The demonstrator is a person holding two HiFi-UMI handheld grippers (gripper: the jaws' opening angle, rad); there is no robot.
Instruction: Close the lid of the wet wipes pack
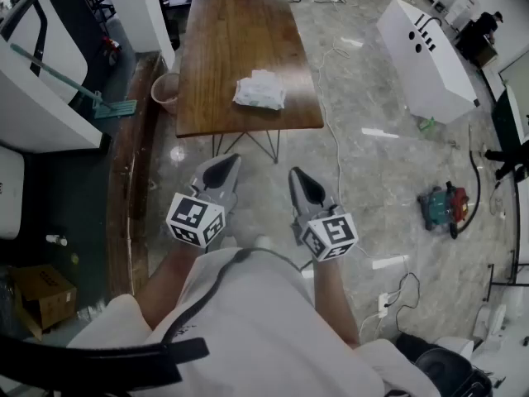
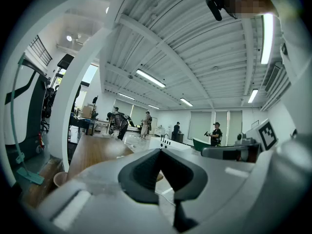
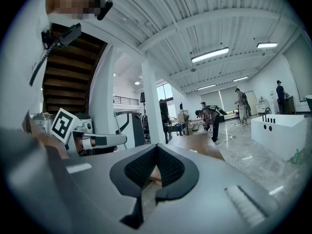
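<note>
the left gripper has its jaws pressed together at the tips, with nothing between them. the right gripper is the same: jaws closed tip to tip and empty. both are held roughly level, side by side and a little apart, close in front of the person's body, each with its marker cube toward the person. below them is bare marble floor, not the work surface.

the wet wipes pack lies well ahead of both grippers, on a wooden desk, near the desk's front edge and a little right of its middle. it shows as a pale, crumpled packet lying flat. from the head view it is too small to tell whether its lid is raised or down, and neither gripper view shows the pack clearly.

as a judgement, the task has not begun: neither gripper is near or touching the pack. what is left is everything: stepping up to the desk, bringing a gripper over the pack, finding the lid, and pressing it down until it sits flat, perhaps with the other gripper steadying the soft packet.
</note>
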